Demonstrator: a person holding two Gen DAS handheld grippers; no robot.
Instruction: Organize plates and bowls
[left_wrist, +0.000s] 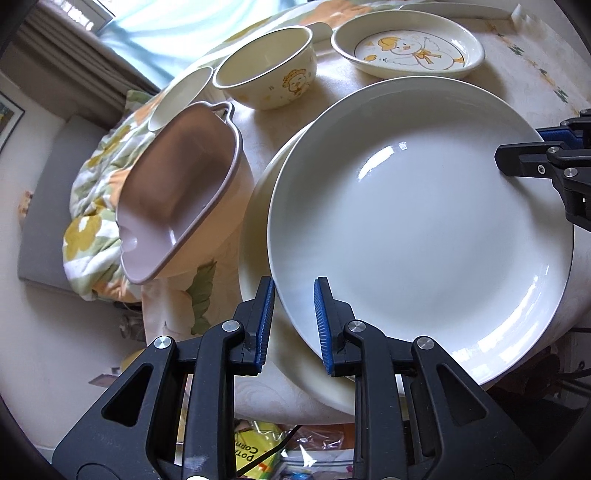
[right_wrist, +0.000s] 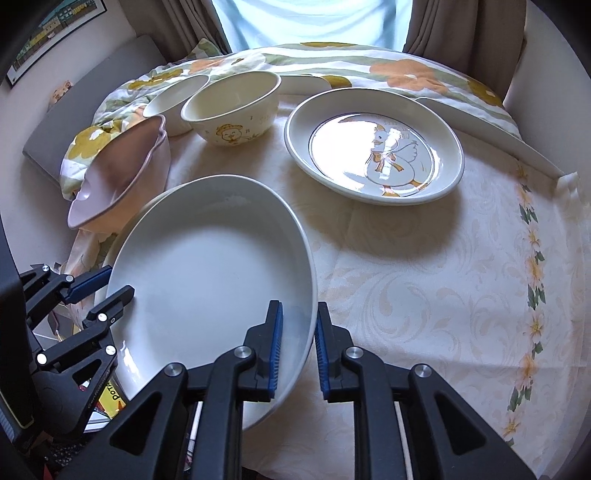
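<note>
While both tongs (left_wrist: 294, 325) (right_wrist: 298, 350) clamp its rim, the glossy white plate (left_wrist: 417, 221) gleams, plain and round.

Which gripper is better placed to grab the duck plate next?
Probably the right gripper. It sits at the white plate's edge facing the duck plate, with only bare tablecloth between. The left gripper is at the opposite rim, beside the pink bowl.

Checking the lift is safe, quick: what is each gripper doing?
Left gripper: closed on the white plate rim.
Right gripper: closed on the opposite rim.
</note>
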